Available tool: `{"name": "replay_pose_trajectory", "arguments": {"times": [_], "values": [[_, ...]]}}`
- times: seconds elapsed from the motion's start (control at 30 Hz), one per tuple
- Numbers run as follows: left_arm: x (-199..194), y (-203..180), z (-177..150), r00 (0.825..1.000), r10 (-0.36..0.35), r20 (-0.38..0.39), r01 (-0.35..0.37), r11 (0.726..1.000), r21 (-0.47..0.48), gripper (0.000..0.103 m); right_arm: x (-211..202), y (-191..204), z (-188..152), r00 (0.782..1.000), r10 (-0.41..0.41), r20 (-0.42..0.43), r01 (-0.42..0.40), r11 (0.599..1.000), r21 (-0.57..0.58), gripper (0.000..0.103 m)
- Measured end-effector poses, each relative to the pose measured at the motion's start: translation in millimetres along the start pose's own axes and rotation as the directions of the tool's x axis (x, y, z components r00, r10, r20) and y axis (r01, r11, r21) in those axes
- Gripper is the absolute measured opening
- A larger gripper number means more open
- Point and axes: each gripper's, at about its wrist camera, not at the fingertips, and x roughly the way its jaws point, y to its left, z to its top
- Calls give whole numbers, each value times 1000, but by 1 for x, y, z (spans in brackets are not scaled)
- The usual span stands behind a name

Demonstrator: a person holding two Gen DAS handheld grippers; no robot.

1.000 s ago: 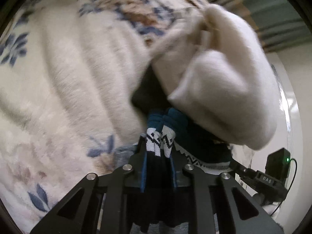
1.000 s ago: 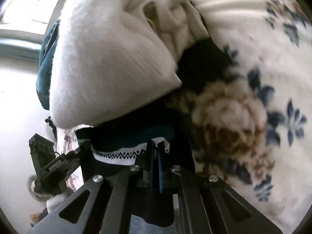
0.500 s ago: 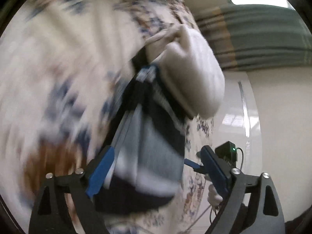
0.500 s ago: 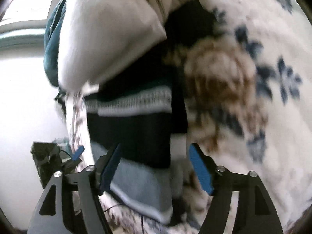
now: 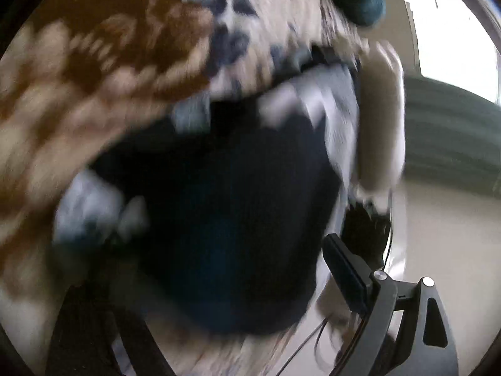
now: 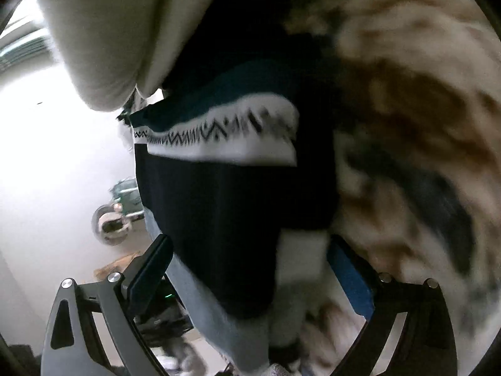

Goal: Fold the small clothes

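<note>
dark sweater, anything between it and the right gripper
Nothing visible. The dark sweater lies on the floral blanket right between the right gripper fingers, jaws just opened and not pressing it. The cream garment sits beyond.

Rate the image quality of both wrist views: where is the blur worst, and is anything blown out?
Left wrist view: heavy motion smear across the floral blanket and the dark knit garment; only the gripper finger at lower right is crisp. Right wrist view: sharper, the zigzag band still readable, blanket smeared at right, floor overexposed at left. Both show fisheye bending and dark corners.
</note>
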Motion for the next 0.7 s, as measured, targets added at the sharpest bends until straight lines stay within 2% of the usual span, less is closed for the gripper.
{"name": "replay_pose_trajectory", "arguments": {"times": [0.07, 0.1, 0.13, 0.17, 0.2, 0.23, 0.27, 0.4, 0.53, 0.6, 0.67, 0.7], "values": [[0, -4, 8, 997, -32, 74, 35, 999, -36, 90, 8, 2, 9, 1000, 7, -12, -7, 1000, -6, 101], [-4, -10, 11, 993, -28, 115, 32, 999, -27, 72, 11, 3, 11, 1000, 6, -12, -6, 1000, -1, 101], [-7, -15, 13, 991, -32, 128, 34, 999, -14, 44, 12, 5, 14, 1000, 5, 1, -5, 1000, 5, 100], [-11, -19, 17, 991, -39, 128, 39, 999, -3, 41, 11, 7, 14, 1000, 7, 27, -7, 1000, 3, 99], [-14, -23, 20, 991, -50, 124, 50, 999, 6, 38, 11, 9, 13, 999, 3, 47, -3, 1000, -4, 82], [-18, -26, 23, 991, -53, 121, 51, 999, 16, 35, 9, 11, 10, 998, -6, 64, 6, 1000, -8, 49], [-22, -30, 23, 993, -41, 113, 37, 999, 33, 35, 8, 11, 4, 997, 4, 81, -5, 1000, 1, 42], [-42, -50, 42, 998, -6, 62, 0, 995, 102, 31, -5, 19, -33, 980, -15, 200, 7, 999, 43, 35], [-63, -64, 66, 999, 30, -37, -23, 982, 190, 31, -22, 30, -111, 953, -27, 303, -8, 994, 113, 34], [-66, -65, 69, 993, 67, -94, -44, 973, 228, 31, -28, 31, -165, 939, -25, 342, -31, 987, 159, 33], [-68, -60, 63, 977, 124, -173, -70, 955, 287, 32, -25, 32, -227, 929, -43, 368, -37, 977, 209, 33], [-67, -53, 56, 962, 184, -201, -112, 939, 327, 36, -20, 33, -249, 925, -68, 373, -18, 975, 223, 33]]}}
